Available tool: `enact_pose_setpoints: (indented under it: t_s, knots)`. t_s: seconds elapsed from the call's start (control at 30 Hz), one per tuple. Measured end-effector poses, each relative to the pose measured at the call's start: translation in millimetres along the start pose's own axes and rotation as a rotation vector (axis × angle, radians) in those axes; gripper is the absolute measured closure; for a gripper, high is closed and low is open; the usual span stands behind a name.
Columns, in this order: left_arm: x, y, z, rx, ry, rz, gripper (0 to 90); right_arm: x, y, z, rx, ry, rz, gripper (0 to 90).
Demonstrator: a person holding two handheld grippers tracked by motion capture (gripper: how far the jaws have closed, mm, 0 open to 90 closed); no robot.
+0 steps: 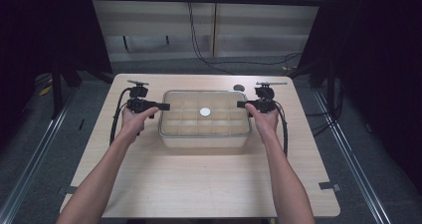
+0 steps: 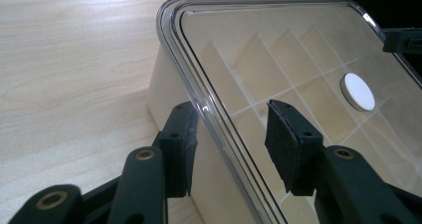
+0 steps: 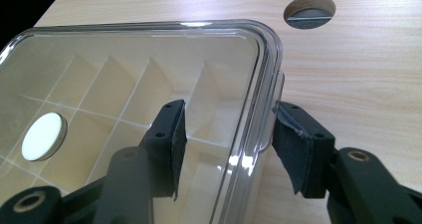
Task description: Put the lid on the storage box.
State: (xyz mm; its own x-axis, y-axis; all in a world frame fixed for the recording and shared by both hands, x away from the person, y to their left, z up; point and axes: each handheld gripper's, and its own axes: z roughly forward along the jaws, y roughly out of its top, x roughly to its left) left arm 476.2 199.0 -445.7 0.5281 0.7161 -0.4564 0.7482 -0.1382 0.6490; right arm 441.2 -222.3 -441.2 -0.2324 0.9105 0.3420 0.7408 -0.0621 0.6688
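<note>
Two grippers, one at each short end of the clear lid (image 1: pixel 205 113) that sits on the cream divided box (image 1: pixel 204 140), mid-table (image 1: pixel 199 184). Lid's long axis runs left–right in high view, so each hand is nearest its own end; neither needs to cross over.

L gripper (image 1: pixel 160 106): jaws straddle the lid's left rim, one pad outside by the box wall, one over the lid top. In left gripper view (image 2: pixel 231 142) there is a gap both sides of the rim, so jaws are part open, nothing clamped.

R gripper (image 1: pixel 243 104): same setup at the right rim. Right gripper view (image 3: pixel 226 144) shows inner pad over the lid, outer pad (image 3: pixel 291 147) v. close to the rim's edge; poss. grazing it, can't tell for sure. No firm grip as far as I can see.

White disc (image 1: pixel 205 112) at lid centre, untouched.

Pose: both forearms come up from the near edge, wrists level, jaws pointing inward toward each other along the lid's long axis. Judgement: next move is a symmetric pinch on both rims, then lift straight up.
</note>
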Motion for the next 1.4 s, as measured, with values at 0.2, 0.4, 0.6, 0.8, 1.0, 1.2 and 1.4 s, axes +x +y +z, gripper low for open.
enact_pose_setpoints:
  t_s: [0.2, 0.4, 0.6, 0.8, 1.0, 1.2, 1.4]
  knots:
    - [-0.3, -2.2, -0.4, -0.001, -0.003, -0.010, 55.0, 3.0, -1.0, 0.2, 0.004, -0.009, 0.004, 45.7]
    - [-4.3, -3.6, -3.8, -0.006, 0.036, 0.030, 54.0, 2.6, -1.4, -1.3, 0.007, -0.006, -0.007, 45.9]
    - [-7.3, -4.7, -6.0, -0.016, 0.055, 0.054, 56.7, 4.3, -2.2, 0.5, -0.008, -0.017, 0.008, 46.2]
    - [-5.6, -8.1, -7.9, -0.019, 0.031, 0.043, 58.6, 2.4, -4.1, 0.1, -0.013, 0.003, 0.017, 45.1]
    - [-7.7, -14.6, -14.9, -0.040, 0.006, 0.045, 55.8, 4.7, -4.9, -4.3, -0.012, 0.018, 0.000, 34.2]
    - [-15.6, -17.2, -32.6, -0.044, -0.004, 0.098, 53.2, 8.4, -4.2, -21.7, -0.052, 0.037, -0.020, 30.7]
    - [-21.0, -18.1, -48.0, -0.068, -0.006, 0.121, 49.1, 12.5, -4.2, -38.2, -0.077, 0.052, -0.044, 30.3]
